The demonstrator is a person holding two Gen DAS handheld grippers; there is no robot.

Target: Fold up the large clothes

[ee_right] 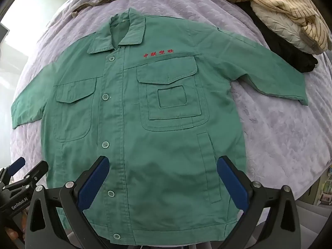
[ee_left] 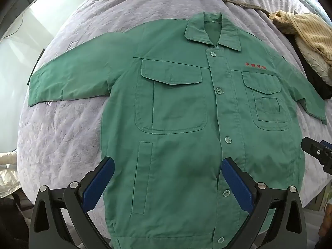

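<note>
Lying flat, buttoned, on the lavender bedspread (ee_left: 68,137): green work jacket (ee_left: 180,112). Left claw (ee_left: 168,178) and right claw (ee_right: 162,178) both spread apart, empty, above hem; clothes pile (ee_right: 286,14) at 1 o'clock.

- We see the left wrist view from above the left gripper (ee_left: 168,166), looking steeply down along its fingers over the hem of the jacket (ee_left: 186,108) on the bed (ee_left: 68,128).
- We see the right wrist view likewise from above the right gripper (ee_right: 162,165), facing steeply down, equally near.
- Both views share the whole jacket (ee_right: 145,114), the bed (ee_right: 280,134) and the clothes pile (ee_left: 307,33); each catches the other gripper at its edge.
</note>
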